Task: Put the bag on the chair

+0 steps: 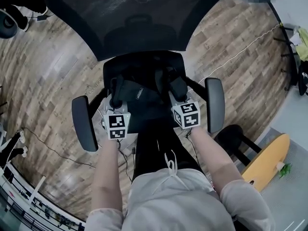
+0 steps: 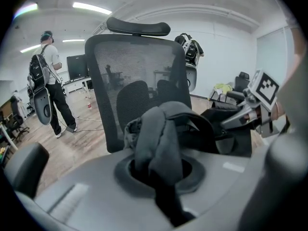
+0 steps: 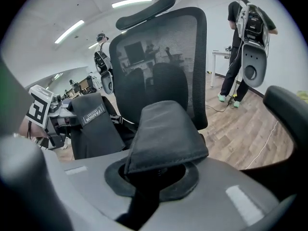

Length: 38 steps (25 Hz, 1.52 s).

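The left gripper (image 1: 117,89) and right gripper (image 1: 176,88) each pinch the soft black fabric bag (image 1: 143,102) just over the seat of the black mesh office chair (image 1: 144,64); setting down and release seemingly remain.

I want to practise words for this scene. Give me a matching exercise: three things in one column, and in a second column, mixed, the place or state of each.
Things
1. black fabric bag
2. black mesh-back office chair
3. yellow oval board

Places or states
A. lies at the lower right of the head view
B. stands on the wooden floor
C. gripped by the left gripper and the right gripper

Pairs: 1-C, 2-B, 3-A
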Motion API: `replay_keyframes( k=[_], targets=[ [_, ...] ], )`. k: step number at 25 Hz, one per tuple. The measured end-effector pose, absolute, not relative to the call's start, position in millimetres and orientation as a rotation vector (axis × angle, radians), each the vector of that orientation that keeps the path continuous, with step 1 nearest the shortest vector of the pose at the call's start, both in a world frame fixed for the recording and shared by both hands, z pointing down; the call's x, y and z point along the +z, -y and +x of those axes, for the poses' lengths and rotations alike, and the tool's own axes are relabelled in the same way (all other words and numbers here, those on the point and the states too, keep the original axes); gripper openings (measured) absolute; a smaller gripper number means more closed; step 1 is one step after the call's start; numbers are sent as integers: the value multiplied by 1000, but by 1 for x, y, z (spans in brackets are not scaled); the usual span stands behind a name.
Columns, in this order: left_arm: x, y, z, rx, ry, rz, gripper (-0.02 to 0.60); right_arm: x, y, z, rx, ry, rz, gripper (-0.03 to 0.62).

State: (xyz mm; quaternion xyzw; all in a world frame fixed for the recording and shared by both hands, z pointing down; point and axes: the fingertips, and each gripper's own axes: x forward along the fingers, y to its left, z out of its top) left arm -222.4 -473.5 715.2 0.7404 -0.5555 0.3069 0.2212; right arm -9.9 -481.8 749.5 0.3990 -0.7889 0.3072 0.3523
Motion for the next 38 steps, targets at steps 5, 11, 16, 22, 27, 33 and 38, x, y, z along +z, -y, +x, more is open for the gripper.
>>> replay_keyframes(
  k=[5,11,16,22,27,33,38],
  targets=[
    [730,470,-225,878,1556,1981,32,766,479,-3,815,1987,1045,54],
    [756,459,-235,915,1547,1867,34,780,474,-12,789,1940,988,60],
    [775,448,-235,957,1537,1843,32,796,464,-11,740,1913,935,62],
    [796,438,-236,1029,1503,1841,32,811,458,-7,719,1920,944,63],
    [820,424,-234,1046,1450,1828,31,821,456,-10,700,1955,876,64],
    [837,422,-231,1042,1415,1803,32,836,454,-14,710,1955,811,58],
    [843,420,-233,1026,1393,1812,32,846,451,-20,727,1950,807,55]
  ],
)
